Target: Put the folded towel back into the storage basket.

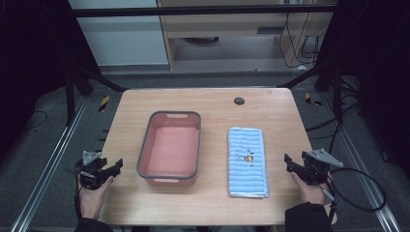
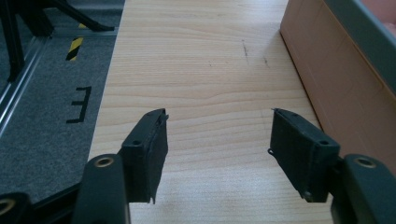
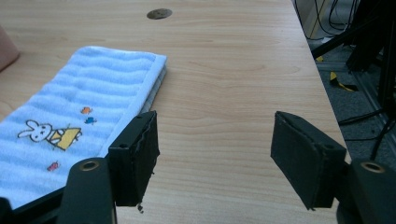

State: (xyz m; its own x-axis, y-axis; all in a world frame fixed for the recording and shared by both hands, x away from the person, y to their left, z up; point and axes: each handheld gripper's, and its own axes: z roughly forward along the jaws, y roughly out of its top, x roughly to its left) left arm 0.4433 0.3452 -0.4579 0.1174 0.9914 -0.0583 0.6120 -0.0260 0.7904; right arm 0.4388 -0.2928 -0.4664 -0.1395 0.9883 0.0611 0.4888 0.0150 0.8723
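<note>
Folded blue ribbed towel point(image 1: 248, 162) with a small rabbit print lies flat on the wooden table point(image 1: 212, 104), just right of a pink grey-rimmed tub point(image 1: 170, 148). Left gripper point(image 1: 115, 167) at the table's left edge, jaws apart, nothing held. Right gripper point(image 1: 288, 162) near the right edge, beside the towel, jaws apart.

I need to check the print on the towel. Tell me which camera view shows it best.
The right gripper view: the blue towel lies close, so its rabbit print reads clearly. In the high view the towel shows whole but the print is a tiny blur. The left gripper view looks at the pink tub's wall instead.
</note>
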